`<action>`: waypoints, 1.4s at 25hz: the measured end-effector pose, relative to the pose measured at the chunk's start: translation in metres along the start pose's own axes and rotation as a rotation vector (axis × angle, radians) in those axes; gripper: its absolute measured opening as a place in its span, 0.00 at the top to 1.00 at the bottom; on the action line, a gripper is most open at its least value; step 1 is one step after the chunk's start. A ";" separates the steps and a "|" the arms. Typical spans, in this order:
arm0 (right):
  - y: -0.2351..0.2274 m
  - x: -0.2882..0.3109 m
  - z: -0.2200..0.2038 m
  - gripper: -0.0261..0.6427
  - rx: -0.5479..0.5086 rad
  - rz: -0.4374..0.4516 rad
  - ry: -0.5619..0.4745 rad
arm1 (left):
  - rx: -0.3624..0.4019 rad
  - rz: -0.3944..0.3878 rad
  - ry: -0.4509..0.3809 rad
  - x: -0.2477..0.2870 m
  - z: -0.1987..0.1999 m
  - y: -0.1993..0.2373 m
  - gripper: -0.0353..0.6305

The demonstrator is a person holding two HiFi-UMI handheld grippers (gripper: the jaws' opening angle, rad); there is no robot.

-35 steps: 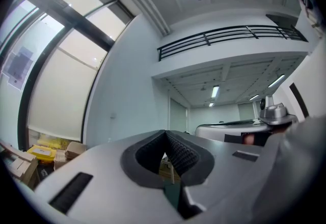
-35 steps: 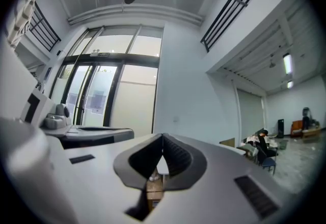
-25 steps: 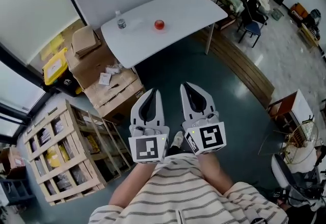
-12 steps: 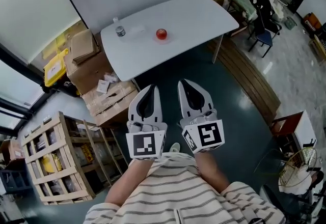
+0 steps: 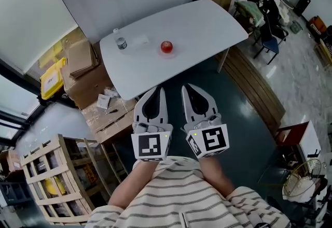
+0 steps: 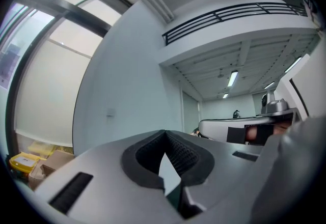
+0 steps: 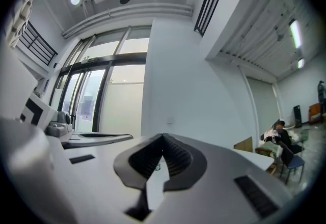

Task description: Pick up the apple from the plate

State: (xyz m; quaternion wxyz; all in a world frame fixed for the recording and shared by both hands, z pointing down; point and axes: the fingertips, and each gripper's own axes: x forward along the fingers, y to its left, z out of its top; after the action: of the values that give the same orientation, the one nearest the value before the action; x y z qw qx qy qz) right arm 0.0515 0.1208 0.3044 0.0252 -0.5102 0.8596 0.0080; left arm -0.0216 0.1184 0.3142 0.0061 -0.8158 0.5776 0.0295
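Head view of the approach to the grasp. Shows the apple [image 5: 166, 46] as a small red round near the middle of the white desk [image 5: 207, 19], well ahead of both grippers and untouched; cannot make out the plate beneath it against the white top. Note the bottle [image 5: 121, 43] near the desk's left corner, well apart from the apple and off a straight line of reach. Shows the left gripper [image 5: 155, 92] and the right gripper [image 5: 191, 89] side by side over the dark floor [image 5: 238, 113], just short of the desk's near edge. Finds, in both gripper views, the fingers [image 6: 102, 177] clenched tip to tip with nothing between them; must spread them before any grasp. Judging by shape and kind, expect a firm, stiff fruit of moderate weight, with smooth, waxy, rather slippery skin, liable to bruise under a hard pinch and to roll if nudged. Best to take hold across the widest part, pads on opposite sides, clear of the stem dimple and the base, coming in level just above the plate. Close gently but fully, then lift straight up to avoid dragging the plate. Main risk: slipping out of a grip set too high or too low on the curve.
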 end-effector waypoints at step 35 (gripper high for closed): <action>-0.098 0.298 -0.058 0.94 0.019 -0.069 0.125 | -0.059 -0.115 0.061 0.266 -0.044 0.144 0.94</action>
State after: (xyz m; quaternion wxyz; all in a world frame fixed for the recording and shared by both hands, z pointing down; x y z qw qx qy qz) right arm -0.0067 -0.1895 0.3483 -0.0236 -0.5389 0.8414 -0.0328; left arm -0.0678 -0.1824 0.3466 -0.0340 -0.8479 0.5287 0.0213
